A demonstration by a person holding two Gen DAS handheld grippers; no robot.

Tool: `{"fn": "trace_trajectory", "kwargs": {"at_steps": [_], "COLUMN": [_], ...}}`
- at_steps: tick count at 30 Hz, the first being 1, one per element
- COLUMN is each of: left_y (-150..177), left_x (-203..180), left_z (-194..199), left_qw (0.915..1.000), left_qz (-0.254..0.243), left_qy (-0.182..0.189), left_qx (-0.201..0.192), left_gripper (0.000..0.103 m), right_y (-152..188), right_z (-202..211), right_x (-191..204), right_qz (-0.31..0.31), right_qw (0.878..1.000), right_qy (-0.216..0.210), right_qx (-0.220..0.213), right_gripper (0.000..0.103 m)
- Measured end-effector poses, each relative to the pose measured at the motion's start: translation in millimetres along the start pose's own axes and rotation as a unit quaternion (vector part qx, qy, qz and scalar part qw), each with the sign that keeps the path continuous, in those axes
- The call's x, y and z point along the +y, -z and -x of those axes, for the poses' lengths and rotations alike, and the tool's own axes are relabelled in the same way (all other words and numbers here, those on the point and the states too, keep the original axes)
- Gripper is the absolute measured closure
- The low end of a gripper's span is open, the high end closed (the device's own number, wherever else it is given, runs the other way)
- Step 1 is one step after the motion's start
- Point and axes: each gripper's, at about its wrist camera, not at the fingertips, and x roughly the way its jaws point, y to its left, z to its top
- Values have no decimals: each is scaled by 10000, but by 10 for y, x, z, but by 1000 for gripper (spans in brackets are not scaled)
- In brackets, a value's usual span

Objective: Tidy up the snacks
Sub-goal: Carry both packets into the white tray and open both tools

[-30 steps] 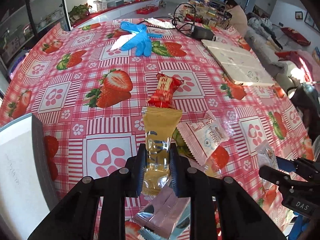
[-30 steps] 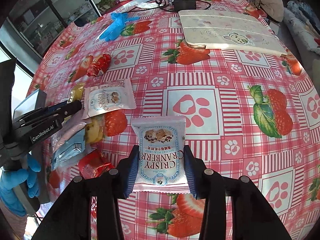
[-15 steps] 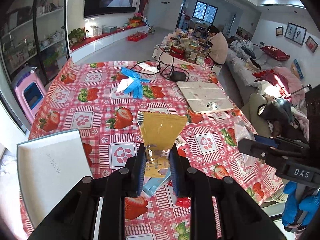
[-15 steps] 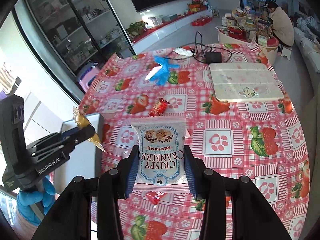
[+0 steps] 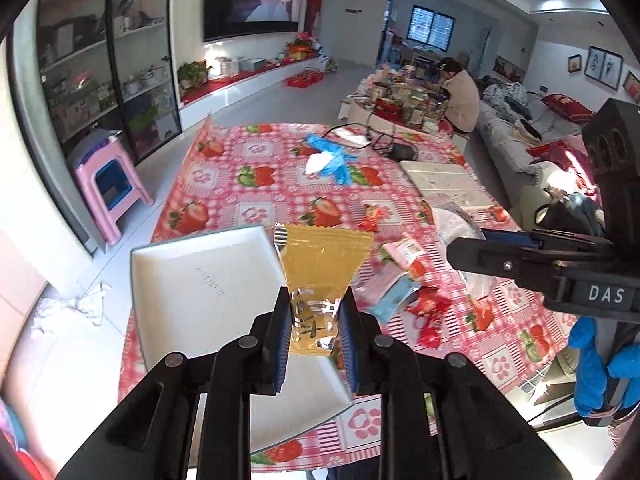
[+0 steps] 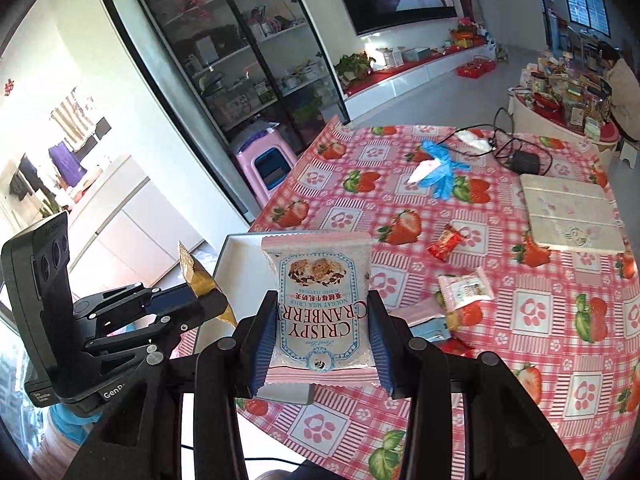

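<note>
My left gripper (image 5: 314,320) is shut on a yellow snack packet (image 5: 320,264) and holds it high above the white box (image 5: 192,280) at the table's near left edge. My right gripper (image 6: 318,340) is shut on a white "Crispy Cranberry" packet (image 6: 318,300), also raised, with the box (image 6: 240,248) partly hidden behind it. The left gripper and its yellow packet (image 6: 196,272) show at the left of the right wrist view. Several loose snack packets (image 5: 396,280) lie on the strawberry tablecloth (image 5: 256,184), among them a red one (image 6: 446,242) and a white one (image 6: 466,286).
Blue gloves (image 5: 332,156), a black adapter with cable (image 5: 402,152) and a white board (image 6: 568,216) lie on the far half of the table. A pink stool (image 5: 110,188) stands on the floor to the left. A person (image 5: 460,96) sits at a far table.
Both grippers have risen well above the table with their packets and shifted left, bringing the white box under the left gripper. The table now appears far smaller below.
</note>
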Motion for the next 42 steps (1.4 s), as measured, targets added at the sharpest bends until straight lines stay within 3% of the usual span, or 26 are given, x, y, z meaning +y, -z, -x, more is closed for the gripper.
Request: {"fn": "trace_trajectory", "kwargs": {"at_steps": [6, 10, 12, 14, 16, 17, 18, 22, 29, 33, 34, 35, 36, 38, 42], "left_y": [520, 786, 883, 933, 956, 962, 965, 988, 922, 845, 842, 828, 833, 833, 724], "left_x": [613, 738, 767, 788, 803, 816, 829, 888, 857, 1038, 1088, 1132, 1160, 1145, 747], "left_z": [-479, -823, -933, -1006, -1036, -1068, -1110, -1287, -1451, -1518, -1519, -1510, -1464, -1320, -1010], "left_qw": [9944, 9897, 9876, 9862, 9868, 9864, 9860, 9847, 9848, 9831, 9814, 9805, 9808, 9827, 9891], "left_qz": [824, 981, 1033, 1014, 923, 895, 899, 740, -382, -396, -392, -375, -332, -224, -401], "left_qy": [-303, -424, -552, -792, -932, -935, -888, -739, -860, -1072, -1181, -1237, -1223, -1189, -1029], "left_qx": [584, 948, 1044, 1039, 949, 1009, 1087, 1391, 1459, 1427, 1461, 1481, 1485, 1406, 977], "left_gripper": [78, 78, 66, 19, 16, 16, 16, 15, 13, 13, 13, 13, 13, 13, 13], "right_y": [178, 225, 225, 200, 185, 180, 183, 258, 478, 453, 408, 393, 385, 404, 615], "right_z": [-1001, -1675, -1946, -2146, -2323, -2372, -2387, -2324, -2032, -1645, -1475, -1292, -1111, -857, -734], "right_x": [331, 397, 392, 368, 280, 220, 154, -88, -149, -60, -85, -123, -217, -520, -1358], "right_qz": [7, -246, -349, -464, -676, -808, -928, -1403, -1526, -1360, -1212, -1082, -1012, -1093, -1905], "right_qw": [9961, 9894, 9862, 9831, 9800, 9787, 9781, 9693, 9693, 9815, 9869, 9911, 9936, 9924, 9714], "right_qy": [-360, -526, -532, -509, -438, -362, -260, -157, -97, -478, -368, -194, 9, 492, 1308], "right_qx": [803, 1333, 1530, 1694, 1819, 1851, 1845, 2015, 1927, 1260, 1003, 750, 504, 285, 538], "right_gripper": [59, 59, 59, 58, 43, 26, 22, 22, 22, 22, 21, 5, 0, 0, 0]}}
